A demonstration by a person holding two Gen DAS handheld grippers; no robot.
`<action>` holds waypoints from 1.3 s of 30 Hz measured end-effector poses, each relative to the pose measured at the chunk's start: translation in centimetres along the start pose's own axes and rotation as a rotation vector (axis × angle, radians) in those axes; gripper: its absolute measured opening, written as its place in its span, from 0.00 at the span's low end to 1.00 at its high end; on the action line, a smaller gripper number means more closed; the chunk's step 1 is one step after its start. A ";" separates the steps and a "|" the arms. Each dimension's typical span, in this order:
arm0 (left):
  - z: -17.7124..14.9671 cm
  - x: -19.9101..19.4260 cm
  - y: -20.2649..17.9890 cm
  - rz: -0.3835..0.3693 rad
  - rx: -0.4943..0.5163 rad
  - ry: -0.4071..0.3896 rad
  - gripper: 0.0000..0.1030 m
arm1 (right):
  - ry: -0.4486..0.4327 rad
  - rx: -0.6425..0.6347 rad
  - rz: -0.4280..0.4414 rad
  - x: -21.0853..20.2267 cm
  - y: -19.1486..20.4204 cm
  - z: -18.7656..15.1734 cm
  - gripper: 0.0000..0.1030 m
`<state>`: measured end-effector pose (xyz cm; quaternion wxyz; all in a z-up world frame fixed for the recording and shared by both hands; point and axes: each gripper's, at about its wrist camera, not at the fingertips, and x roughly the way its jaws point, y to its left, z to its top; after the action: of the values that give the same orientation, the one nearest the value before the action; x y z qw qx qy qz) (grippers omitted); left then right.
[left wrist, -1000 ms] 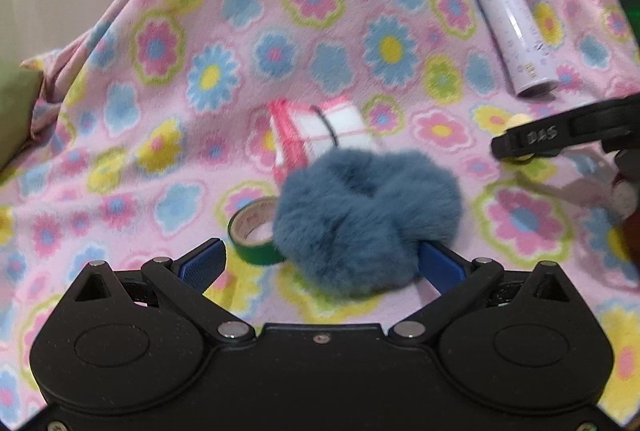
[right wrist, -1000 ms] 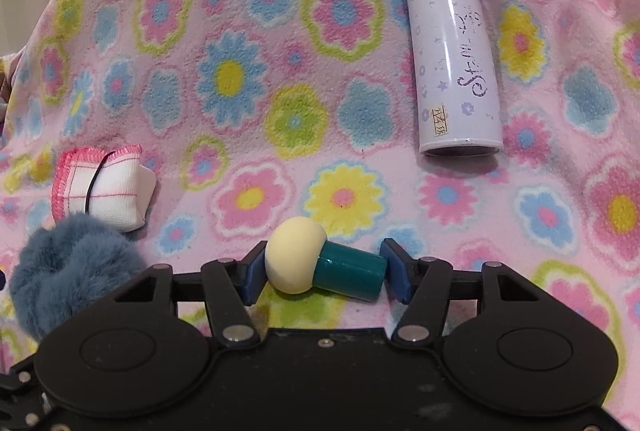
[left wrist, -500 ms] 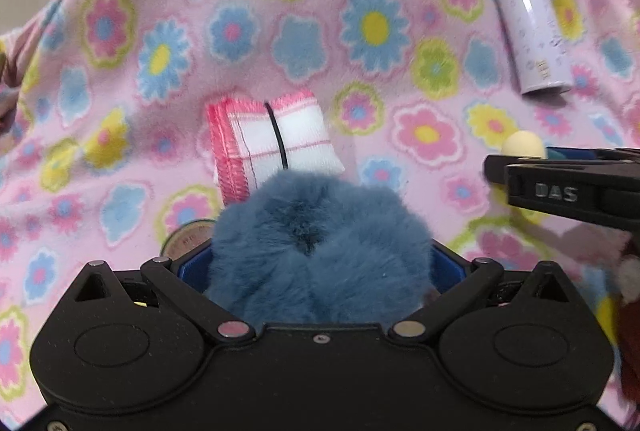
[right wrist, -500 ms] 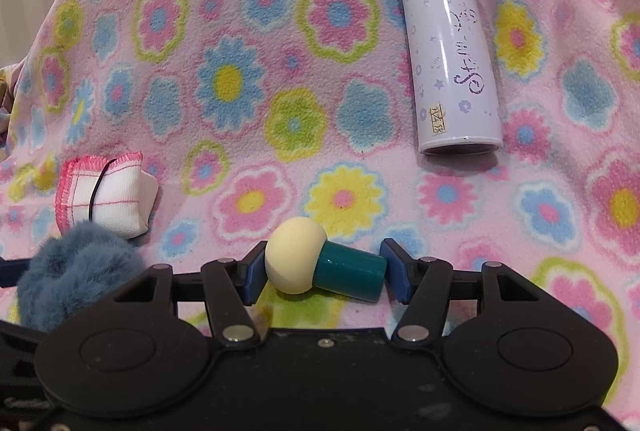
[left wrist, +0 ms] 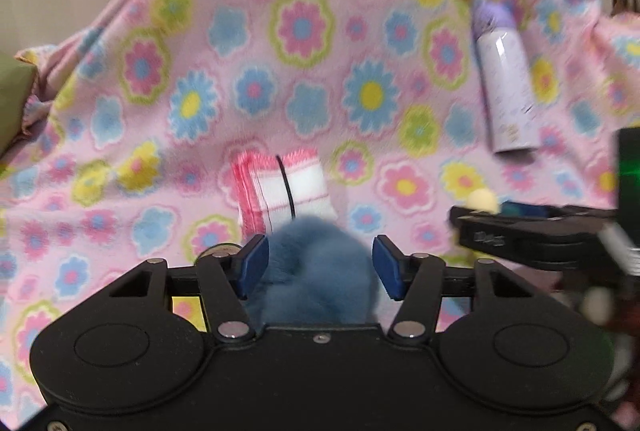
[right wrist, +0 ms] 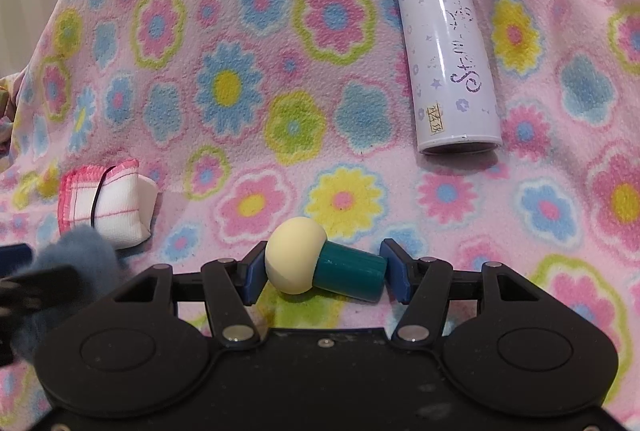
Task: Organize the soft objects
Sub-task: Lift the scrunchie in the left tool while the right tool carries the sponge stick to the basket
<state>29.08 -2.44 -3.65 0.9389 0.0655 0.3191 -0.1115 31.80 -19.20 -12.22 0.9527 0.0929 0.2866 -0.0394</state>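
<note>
A: Status of the left tongs (left wrist: 318, 269)?

B: Jaws are closing on the blue fluffy scrunchie (left wrist: 320, 263), which sits between the blue pads and bulges past them. One second ago the jaws stood wide with the scrunchie lying on the floral blanket (left wrist: 280, 71) ahead of them; half a second ago it filled the gap. The view is now motion-blurred, and the blanket pattern has shifted down and away, consistent with a lift.

A: Right tongs (right wrist: 322, 269)?

B: Narrow, clamped on the mushroom toy (right wrist: 320, 267), cream cap at the left pad, teal stem at the right pad. No change against either earlier frame.

A: Current step?

B: Judged: pick-up of the scrunchie, with the mushroom toy already in hand. Both soft items are off to be grouped.

A: Other items?

B: The folded pink-edged cloth (left wrist: 282, 187), bound with a black band, lies on the blanket just beyond the scrunchie. The lilac bottle (right wrist: 448, 59) lies on its side, well apart to the right. The tape roll seen earlier beside the scrunchie is possibly the rim peeking behind the left pad; blur prevents confirmation.

A: Next move requirement?

B: Confirm a firm grip on the compressible fur, then carry it clear of the cloth toward a collection spot; none is visible.
</note>
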 end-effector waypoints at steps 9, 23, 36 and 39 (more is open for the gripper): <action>-1.7 0.2 0.3 0.010 0.040 0.098 0.76 | 0.002 -0.003 -0.004 0.0 0.1 0.0 0.58; -1.4 7.2 1.0 -0.036 -0.133 0.217 0.93 | 0.003 -0.004 -0.002 0.0 0.0 0.0 0.58; -1.1 6.0 0.5 -0.062 -0.118 0.174 0.55 | 0.003 0.000 0.004 0.1 0.0 0.0 0.58; -1.1 3.8 0.8 -0.055 -0.126 0.149 0.55 | -0.001 0.012 0.012 0.0 -0.2 0.0 0.58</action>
<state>31.61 -2.09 -6.82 0.9114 0.0055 0.3961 -0.1116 31.79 -19.40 -12.21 0.9525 0.1004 0.2852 -0.0353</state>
